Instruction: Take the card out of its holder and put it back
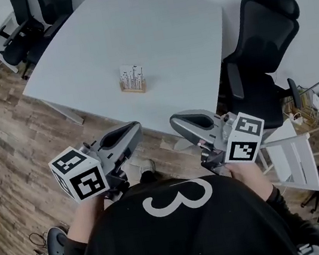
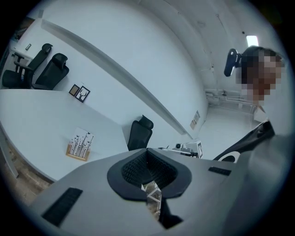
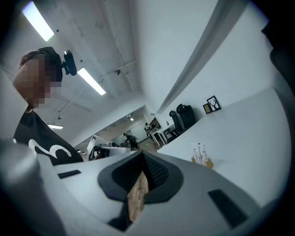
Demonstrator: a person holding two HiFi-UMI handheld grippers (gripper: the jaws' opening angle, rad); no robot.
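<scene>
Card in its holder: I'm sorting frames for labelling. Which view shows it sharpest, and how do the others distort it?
Head view: card sharpest, evenly lit, table edges bowed. Left gripper view: fisheye, card small, dark corners. Right gripper view: tilted, card tiny, bright ceiling lights.

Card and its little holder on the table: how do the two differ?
The card is white with thin black drawings; the holder is plain light wood. The card stands upright and rises well above the holder, which is a low block lying flat. Both sit together on the pale table, with the card's bottom edge in the holder.
</scene>
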